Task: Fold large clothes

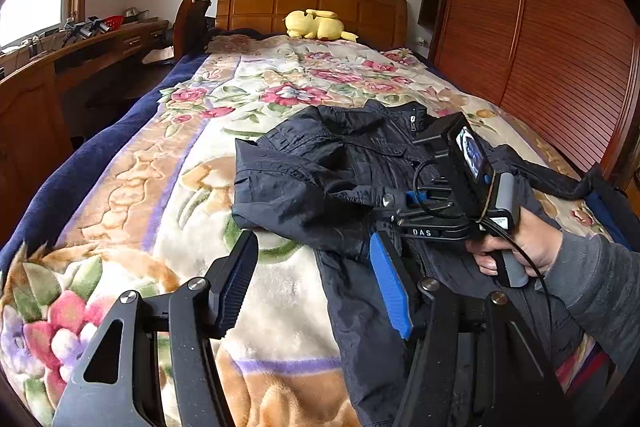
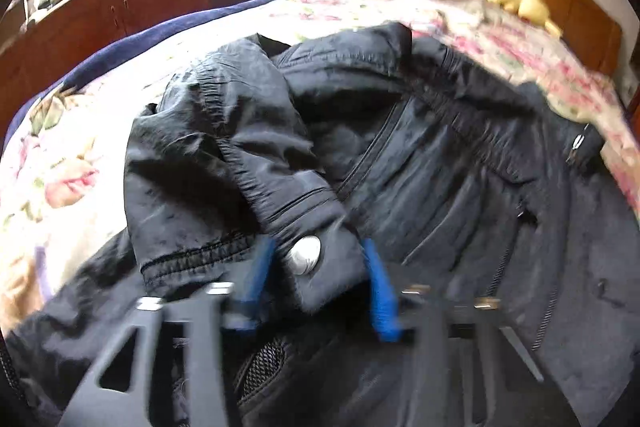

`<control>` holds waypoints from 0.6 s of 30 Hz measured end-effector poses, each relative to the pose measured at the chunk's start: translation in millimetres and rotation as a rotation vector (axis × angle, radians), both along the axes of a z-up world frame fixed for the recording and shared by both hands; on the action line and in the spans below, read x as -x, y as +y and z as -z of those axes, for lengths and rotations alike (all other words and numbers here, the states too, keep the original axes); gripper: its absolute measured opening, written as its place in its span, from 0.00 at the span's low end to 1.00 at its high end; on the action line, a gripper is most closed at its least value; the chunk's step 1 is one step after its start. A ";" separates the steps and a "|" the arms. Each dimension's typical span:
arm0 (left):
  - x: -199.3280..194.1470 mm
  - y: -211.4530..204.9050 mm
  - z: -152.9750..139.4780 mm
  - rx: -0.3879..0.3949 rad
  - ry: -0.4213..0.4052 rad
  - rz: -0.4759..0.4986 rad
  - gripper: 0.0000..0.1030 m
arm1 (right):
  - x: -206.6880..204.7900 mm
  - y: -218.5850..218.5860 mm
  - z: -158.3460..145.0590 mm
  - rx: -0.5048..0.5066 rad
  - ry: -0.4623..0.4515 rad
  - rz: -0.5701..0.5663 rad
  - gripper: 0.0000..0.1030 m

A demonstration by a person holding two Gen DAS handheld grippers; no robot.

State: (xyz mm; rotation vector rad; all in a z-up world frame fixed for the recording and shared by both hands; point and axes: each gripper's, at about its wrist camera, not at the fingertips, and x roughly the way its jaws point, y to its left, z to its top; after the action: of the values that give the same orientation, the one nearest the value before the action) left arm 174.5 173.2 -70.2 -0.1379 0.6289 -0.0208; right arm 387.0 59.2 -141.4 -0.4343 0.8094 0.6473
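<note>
A: What is the right tool (image 2: 316, 291) doing?

B: Its blue pads sit on either side of a sleeve cuff (image 2: 316, 247) with a silver snap button (image 2: 305, 254), and they seem to be pinching it. The picture is blurred, so I judge that grip rather than swear to it.

A: And the left tool (image 1: 312, 283)?

B: Spread, with nothing between its fingers, hovering over the floral blanket (image 1: 280, 87) and the jacket's near-left edge.

A: Where is the garment?

B: The dark jacket (image 1: 344, 163) lies rumpled on the bed, toward the foot and the right side, collar pointing at the headboard (image 1: 312, 3). One sleeve is bunched on top of the body.

A: So which step?

B: Early, I think: taking the sleeve in hand. Next it probably needs drawing out flat or laying across the front, while the left tool steadies the body.
</note>
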 end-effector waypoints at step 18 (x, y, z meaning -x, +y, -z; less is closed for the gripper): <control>-1.2 -31.7 0.2 -0.047 0.000 0.039 0.58 | 97.3 -84.9 -89.6 -0.066 -0.201 0.102 0.02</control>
State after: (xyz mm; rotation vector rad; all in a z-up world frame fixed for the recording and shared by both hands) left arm 175.6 141.5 -70.3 -0.0806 0.6320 -0.0433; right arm 289.6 -25.8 -51.8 -0.3891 0.6137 0.5248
